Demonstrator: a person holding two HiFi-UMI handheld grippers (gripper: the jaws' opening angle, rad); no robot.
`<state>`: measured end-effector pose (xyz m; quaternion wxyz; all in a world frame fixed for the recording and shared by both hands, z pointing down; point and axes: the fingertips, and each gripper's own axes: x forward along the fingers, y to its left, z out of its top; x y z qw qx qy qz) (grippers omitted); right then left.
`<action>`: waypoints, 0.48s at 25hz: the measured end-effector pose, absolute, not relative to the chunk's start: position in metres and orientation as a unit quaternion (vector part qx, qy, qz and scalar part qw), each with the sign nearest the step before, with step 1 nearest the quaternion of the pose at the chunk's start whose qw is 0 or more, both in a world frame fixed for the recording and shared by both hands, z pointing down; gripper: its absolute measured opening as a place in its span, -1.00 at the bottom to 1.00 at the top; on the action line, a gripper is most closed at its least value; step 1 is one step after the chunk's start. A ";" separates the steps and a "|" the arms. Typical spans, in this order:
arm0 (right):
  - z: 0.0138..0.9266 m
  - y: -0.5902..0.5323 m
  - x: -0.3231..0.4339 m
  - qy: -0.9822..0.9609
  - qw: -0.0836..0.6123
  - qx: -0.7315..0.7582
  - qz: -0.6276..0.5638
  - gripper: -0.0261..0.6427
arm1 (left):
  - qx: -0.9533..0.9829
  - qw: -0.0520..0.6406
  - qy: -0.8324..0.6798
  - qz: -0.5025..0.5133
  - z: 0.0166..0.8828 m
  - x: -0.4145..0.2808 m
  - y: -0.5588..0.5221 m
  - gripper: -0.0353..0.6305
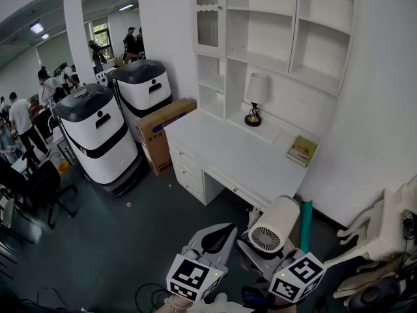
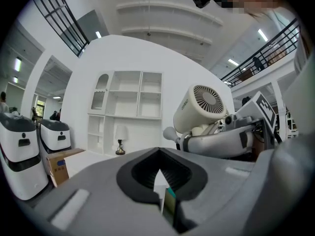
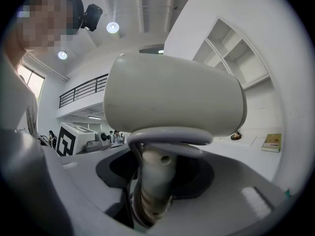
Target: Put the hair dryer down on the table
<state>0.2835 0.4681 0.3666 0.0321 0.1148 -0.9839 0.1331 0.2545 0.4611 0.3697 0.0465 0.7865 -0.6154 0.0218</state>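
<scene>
White table [image 1: 228,152] stands against the wall in the head view, lamp [image 1: 256,98] at its back edge, book [image 1: 301,150] at its back right corner, box [image 1: 163,132] beside its left end. Dryer [image 1: 273,223] is not on the table: it is up in the air in front of the front edge, near the right front corner, grille end toward the camera. Right gripper [image 1: 255,248] sits under the dryer, left gripper [image 1: 225,232] just beside it to the left, and the two do not touch. Left gripper view: left gripper [image 2: 160,191] has its jaws pressed together at the tips with nothing between the black pads. The dryer [image 2: 202,107] shows at right with its round grille facing this camera, barrel roughly level, carried on the right gripper [image 2: 221,141]; the lamp [image 2: 120,141] and box [image 2: 59,166] are far behind at left. Right gripper view: right gripper [image 3: 152,200] is pinching the dryer's handle [image 3: 155,176], jaws spread fairly wide around it, handle upright between the pads. Grey cord [image 3: 170,136] is looped round the top of the handle, under the cream barrel [image 3: 172,95] that fills the upper frame. Book [image 3: 271,142] lies on the table at far right, well apart from the dryer.
</scene>
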 end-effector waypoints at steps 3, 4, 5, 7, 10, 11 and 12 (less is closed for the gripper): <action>0.369 0.464 0.288 -0.983 0.032 0.115 0.137 -0.26 | 0.778 0.050 -0.626 0.024 0.373 0.249 0.462 -0.89; 0.370 0.463 0.290 -0.983 0.032 0.116 0.139 -0.26 | 0.775 0.052 -0.629 0.025 0.375 0.247 0.462 -0.89; 0.372 0.461 0.291 -0.982 0.032 0.118 0.141 -0.26 | 0.773 0.054 -0.631 0.026 0.377 0.246 0.462 -0.89; 0.376 0.457 0.292 -0.982 0.035 0.120 0.143 -0.26 | 0.772 0.057 -0.633 0.027 0.379 0.244 0.463 -0.89; 0.379 0.453 0.288 -0.982 0.037 0.120 0.144 -0.26 | 0.771 0.056 -0.633 0.027 0.380 0.242 0.461 -0.89; 0.379 0.452 0.285 -0.982 0.038 0.119 0.143 -0.26 | 0.772 0.055 -0.633 0.026 0.380 0.241 0.460 -0.89; 0.380 0.450 0.282 -0.982 0.040 0.119 0.141 -0.26 | 0.772 0.055 -0.632 0.026 0.380 0.239 0.458 -0.89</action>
